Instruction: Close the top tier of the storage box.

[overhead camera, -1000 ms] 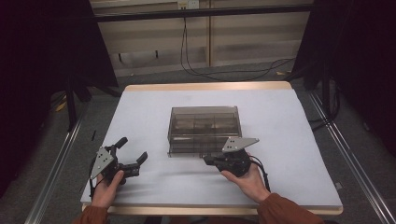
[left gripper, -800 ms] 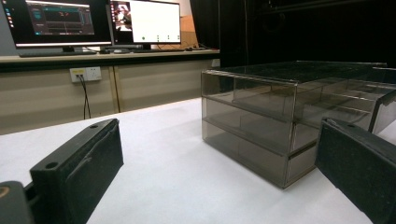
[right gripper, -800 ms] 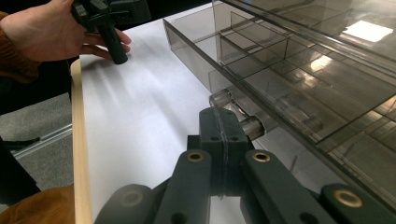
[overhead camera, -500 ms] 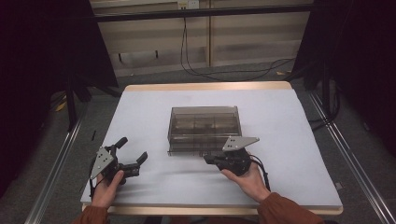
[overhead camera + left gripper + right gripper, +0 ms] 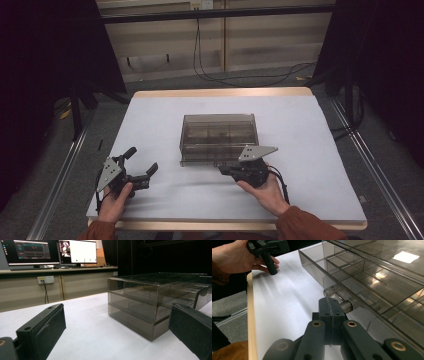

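Observation:
A smoky see-through drawer box [image 5: 218, 132] stands in the middle of the white table [image 5: 310, 150]. My right gripper [image 5: 223, 170] lies at the box's front edge, shut with its jaws pressed together. In the right gripper view, the right gripper [image 5: 329, 305] has its tips right against the clear round drawer handle [image 5: 343, 305], with nothing between the jaws. The drawer's compartments [image 5: 352, 272] look empty. My left gripper [image 5: 143, 159] rests on the table at the front left, held in a hand and open. In the left gripper view, the left gripper [image 5: 117, 335] faces the box [image 5: 140, 302] from the side, with bare table between its jaws.
The table's wooden edge [image 5: 250, 315] runs along the near side. Monitors [image 5: 50, 251] stand on a bench behind the table. Cables [image 5: 210, 65] lie on the floor beyond the far edge. Dark curtains and metal rails [image 5: 380, 175] flank the table.

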